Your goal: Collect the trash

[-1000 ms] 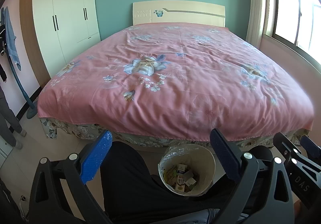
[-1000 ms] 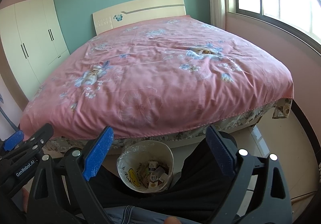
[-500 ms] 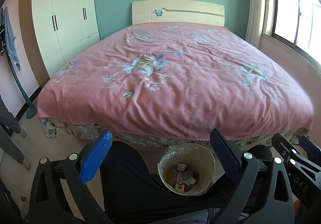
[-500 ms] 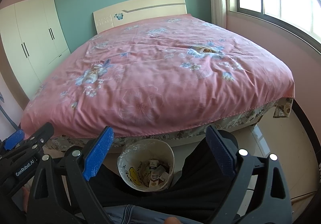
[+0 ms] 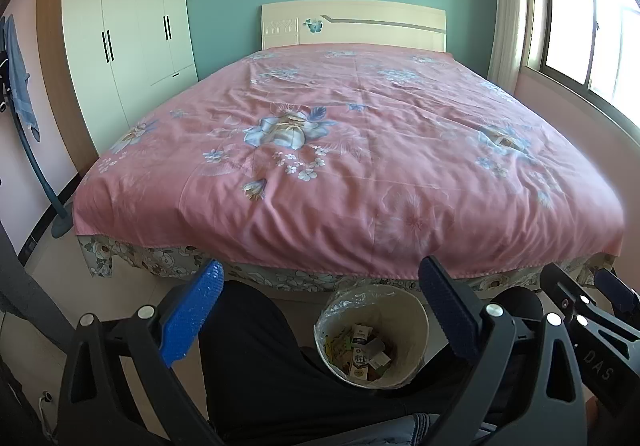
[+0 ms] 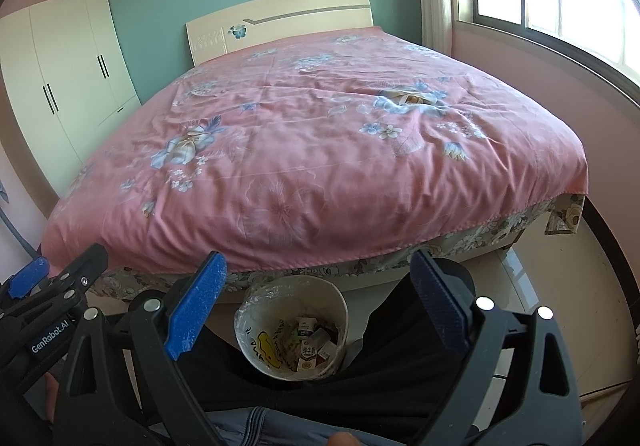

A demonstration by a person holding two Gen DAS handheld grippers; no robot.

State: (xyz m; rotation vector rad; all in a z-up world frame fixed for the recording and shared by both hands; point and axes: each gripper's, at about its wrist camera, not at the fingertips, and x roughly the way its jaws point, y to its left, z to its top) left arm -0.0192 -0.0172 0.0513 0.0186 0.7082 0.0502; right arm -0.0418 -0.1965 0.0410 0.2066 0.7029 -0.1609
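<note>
both the left gripper [image 5: 320, 310] and right gripper [image 6: 320, 298] hang wide open and empty over the bin [image 6: 340, 300] between the person's knees, where the cartons [image 6: 308, 354] look light and crushable, so I'd pinch their flat sides

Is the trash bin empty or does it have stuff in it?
Not empty. The trash bin holds small cartons and wrappers, low down near the bottom.

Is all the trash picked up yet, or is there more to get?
Looks nearly done. The bin between the person's knees already holds small cartons and wrappers. The left gripper and the right gripper are both open and empty. No trash shows on the pink bedspread, so nothing visible is left.
</note>
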